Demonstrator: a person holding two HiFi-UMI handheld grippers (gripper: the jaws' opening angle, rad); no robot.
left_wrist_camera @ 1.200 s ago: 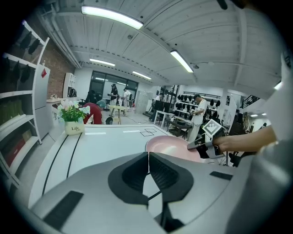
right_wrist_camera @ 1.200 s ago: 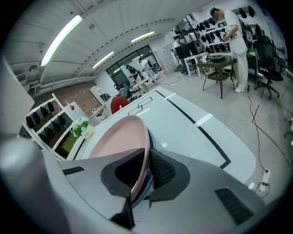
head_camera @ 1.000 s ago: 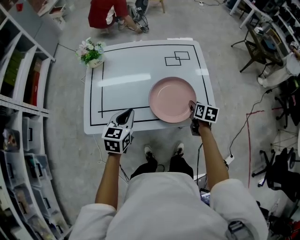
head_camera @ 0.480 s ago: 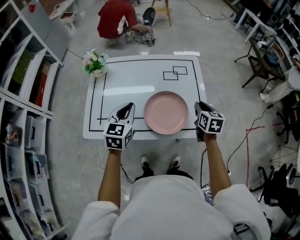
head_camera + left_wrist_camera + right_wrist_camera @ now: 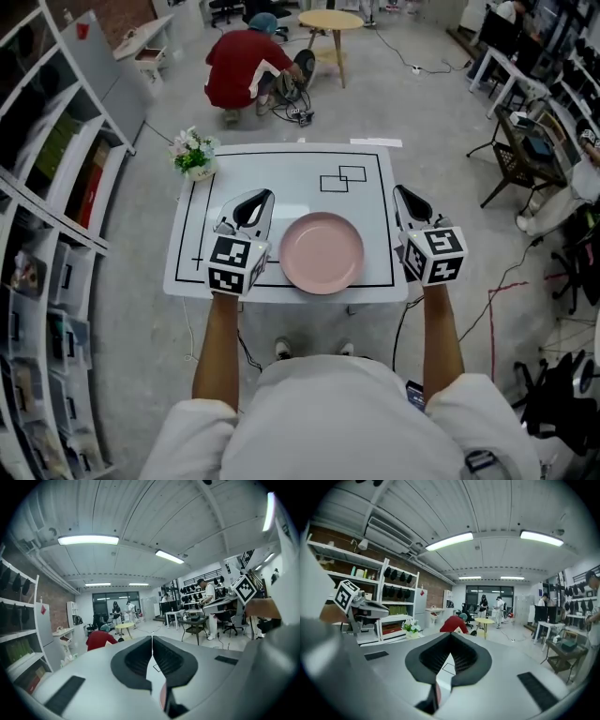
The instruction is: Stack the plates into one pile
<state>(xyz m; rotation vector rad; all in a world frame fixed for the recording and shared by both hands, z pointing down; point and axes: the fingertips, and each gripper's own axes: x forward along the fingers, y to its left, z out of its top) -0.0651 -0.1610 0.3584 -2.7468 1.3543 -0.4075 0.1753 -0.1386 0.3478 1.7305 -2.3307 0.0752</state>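
Note:
One pink plate (image 5: 322,252) lies on the white table (image 5: 281,169), near its front edge; I cannot tell whether others lie under it. My left gripper (image 5: 266,195) is held above the table to the plate's left, shut and empty. To the plate's right my right gripper (image 5: 400,191) is raised the same way, also shut with nothing in it. Both gripper views look level across the room. In the left gripper view the jaws of the left gripper (image 5: 152,639) meet, with a sliver of the plate (image 5: 162,698) below. The right gripper (image 5: 450,637) shows the same, above a pink sliver (image 5: 437,695).
A small pot of flowers (image 5: 194,155) stands at the table's far left corner. Two overlapping black rectangles (image 5: 339,178) are marked at the far right. A person in red (image 5: 248,70) crouches beyond the table near a round wooden table (image 5: 330,21). Shelves line the left; desks and chairs stand right.
The right gripper has come off the plate's right rim and lifted. Both grippers have risen from the front edge to either side of the plate. The head view has tilted up.

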